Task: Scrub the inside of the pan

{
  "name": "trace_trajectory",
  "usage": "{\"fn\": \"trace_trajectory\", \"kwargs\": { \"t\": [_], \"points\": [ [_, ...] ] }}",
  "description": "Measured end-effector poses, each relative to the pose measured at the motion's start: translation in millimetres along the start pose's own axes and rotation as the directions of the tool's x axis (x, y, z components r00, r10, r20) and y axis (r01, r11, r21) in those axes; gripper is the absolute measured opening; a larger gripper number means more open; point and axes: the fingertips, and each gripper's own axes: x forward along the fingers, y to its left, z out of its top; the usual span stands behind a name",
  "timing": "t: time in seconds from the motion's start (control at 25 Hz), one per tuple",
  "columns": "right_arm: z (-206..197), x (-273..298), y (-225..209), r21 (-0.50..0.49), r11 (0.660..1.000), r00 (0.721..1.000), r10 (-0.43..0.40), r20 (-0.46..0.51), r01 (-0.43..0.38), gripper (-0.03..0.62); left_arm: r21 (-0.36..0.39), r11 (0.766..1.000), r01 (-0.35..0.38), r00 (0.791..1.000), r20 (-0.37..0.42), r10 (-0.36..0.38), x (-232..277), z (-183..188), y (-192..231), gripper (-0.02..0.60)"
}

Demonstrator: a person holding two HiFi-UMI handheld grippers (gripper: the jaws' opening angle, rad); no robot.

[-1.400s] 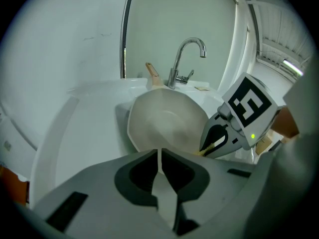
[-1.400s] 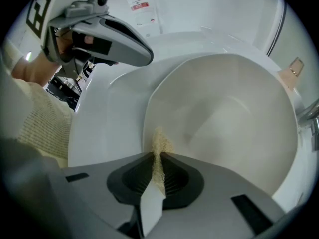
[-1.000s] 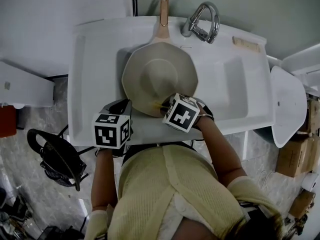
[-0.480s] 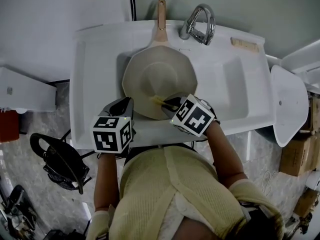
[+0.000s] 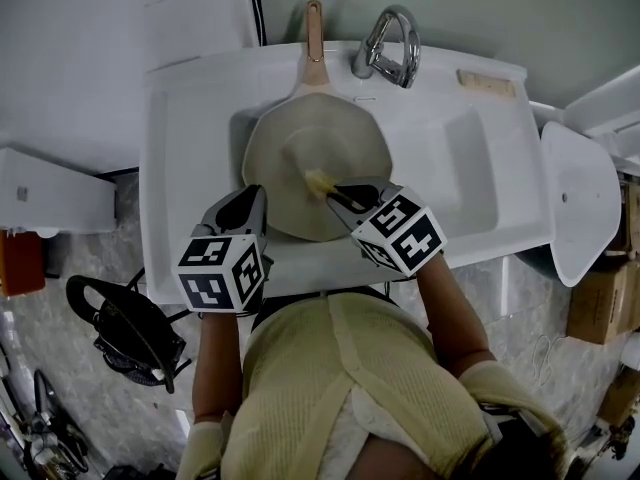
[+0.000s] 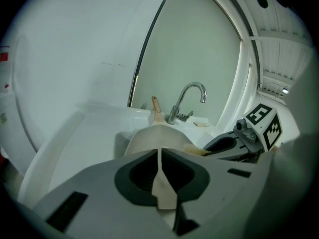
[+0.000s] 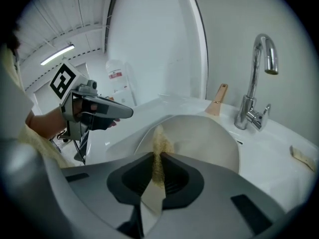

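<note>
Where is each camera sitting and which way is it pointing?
Head view: on the person's head, looking steeply down at sink and pan; both forearms, left tongs, right tongs show.
Left gripper view: on the left tongs, facing the faucet, jaws shut on the pan's rim; right tongs at right.
Right gripper view: on the right tongs, facing into the pan, jaws shut on the sponge; left tongs at left.
Both gripper views share pan and faucet.

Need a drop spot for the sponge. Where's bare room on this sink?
Free: the basin's right half, between pan and sink's right rim; the ledge left of the pan. Crowded: the near rim, where left gripper clamps the pan and right gripper holds the sponge; faucet and handle fill the back.
</note>
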Motion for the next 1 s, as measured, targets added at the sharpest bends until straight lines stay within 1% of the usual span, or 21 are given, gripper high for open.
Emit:
{"fn": "trace_trajectory", "kwargs": {
  "t": [0.16, 0.36, 0.56, 0.76, 1.0],
  "points": [
    [4.4, -8.1, -10.4, 0.042, 0.998, 0.998, -0.051, 0.046, 0.050, 0.054, 0.013, 1.000, 0.014, 1.000, 0.026, -0.015, 0.6, 5.1, -5.3, 0.075],
    [10.4, -16.0, -22.3, 0.116, 0.990, 0.989, -0.090, 0.114, 0.077, 0.054, 0.019, 1.000, 0.011, 0.998, 0.057, -0.012, 2.8, 9.2, -7.5, 0.075],
    [15.8, -21.7, -30.8, 0.203, 0.977, 0.977, -0.110, 0.183, 0.072, 0.054, 0.023, 1.000, 0.011, 0.998, 0.054, -0.012, 8.0, 8.3, -8.7, 0.075],
    [18.6, -27.6, -40.8, 0.288, 0.955, 0.962, -0.138, 0.235, 0.067, 0.052, -0.010, 1.000, 0.016, 0.999, 0.052, -0.015, 12.8, 5.7, -9.2, 0.072],
    [15.1, -31.2, -45.8, 0.336, 0.939, 0.957, -0.162, 0.242, 0.074, 0.052, -0.037, 0.999, -0.006, 0.999, 0.054, 0.008, 16.8, 3.4, -5.1, 0.072]
  ]
}}
